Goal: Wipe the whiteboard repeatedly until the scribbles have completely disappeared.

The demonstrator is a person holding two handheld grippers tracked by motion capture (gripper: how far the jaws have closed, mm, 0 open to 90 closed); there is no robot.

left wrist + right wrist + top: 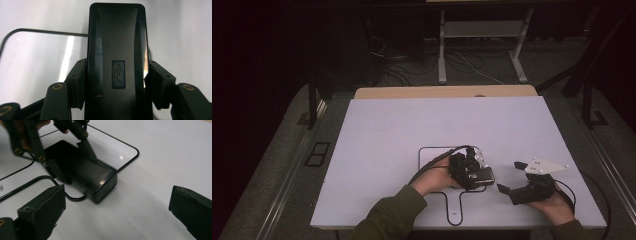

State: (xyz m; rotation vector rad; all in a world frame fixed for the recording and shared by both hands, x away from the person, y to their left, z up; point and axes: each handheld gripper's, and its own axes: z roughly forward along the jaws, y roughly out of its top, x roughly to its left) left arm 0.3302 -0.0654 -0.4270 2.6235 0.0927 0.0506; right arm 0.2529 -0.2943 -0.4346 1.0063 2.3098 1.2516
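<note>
A black oblong case marked "deli" lies on the white table top, at the right edge of a black-outlined paddle shape. My left gripper is shut on it, one jaw against each long side. In the left gripper view the case stands between the jaws of the left gripper. In the right gripper view the case lies ahead with the left gripper on it. My right gripper is open, a short way to the right of the case, with nothing between its jaws.
A wooden board edge runs along the far side of the table. Beyond it are a metal stand and cables on the dark floor. A person's sleeve comes in from the front edge.
</note>
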